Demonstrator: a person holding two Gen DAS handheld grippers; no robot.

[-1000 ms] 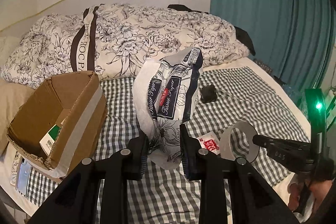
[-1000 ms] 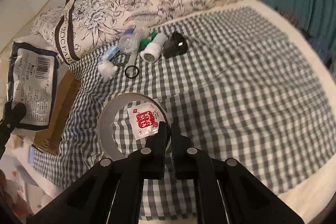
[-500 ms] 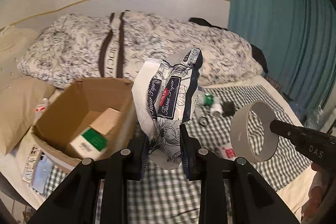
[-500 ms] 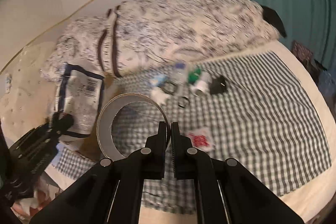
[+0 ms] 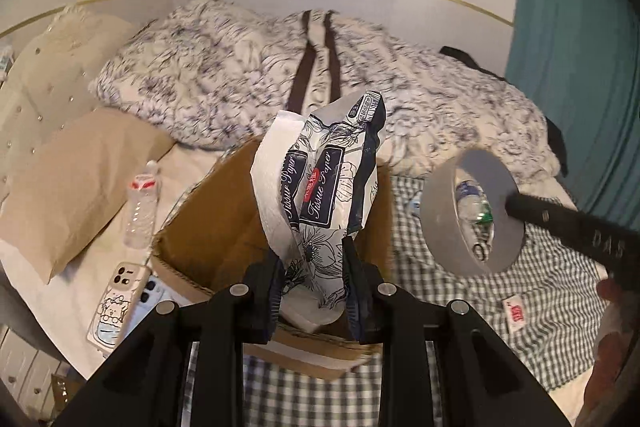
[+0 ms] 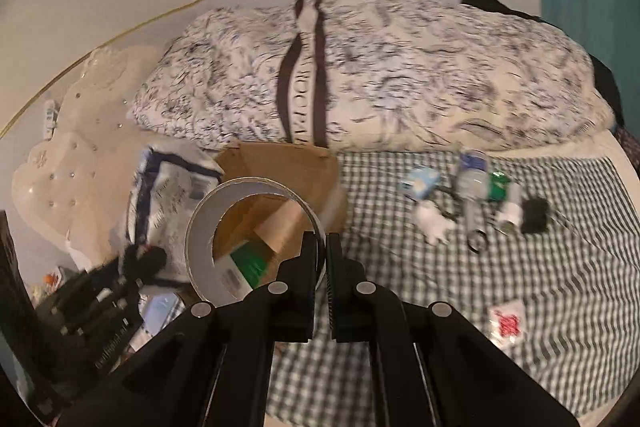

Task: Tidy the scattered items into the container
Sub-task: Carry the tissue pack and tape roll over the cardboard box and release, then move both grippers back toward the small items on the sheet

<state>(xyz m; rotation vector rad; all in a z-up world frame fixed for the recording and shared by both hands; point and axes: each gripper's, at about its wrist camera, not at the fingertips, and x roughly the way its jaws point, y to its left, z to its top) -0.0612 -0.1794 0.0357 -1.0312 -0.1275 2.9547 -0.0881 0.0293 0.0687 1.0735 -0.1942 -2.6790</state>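
Here, left wrist view: the left gripper (image 5: 313,285) is clamped on a soft floral-printed tissue paper pack (image 5: 324,187), which stands up from the jaws and leans a little to the right. Directly beyond and below the fingers sits the open brown cardboard box (image 5: 224,223) — the pack hangs over its opening. Left of the gripper, on the cream sheet, lie a clear plastic water bottle with a red label (image 5: 141,205) and a phone in a cartoon-print case (image 5: 116,297). To the right, the right gripper (image 5: 516,205) holds a grey roll of tape (image 5: 472,213) in the air above the green-and-white checked bedspread (image 5: 560,307); a small white sachet with red print (image 5: 516,313) lies on the cloth under it. A floral duvet (image 5: 240,75) is heaped far ahead.

Right wrist view: right gripper (image 6: 322,255) pinched shut on the tape roll's rim (image 6: 200,239), the ring standing just left of the fingers. Through and behind the ring — the cardboard box (image 6: 304,167), with a green-and-white carton (image 6: 246,263) inside. Further left, the tissue pack (image 6: 168,199) in the left gripper (image 6: 144,261), blurred. Ahead to the right, a cluster of small items on the checked cloth, too smeared to name; the red-printed sachet (image 6: 506,321) lies near right.
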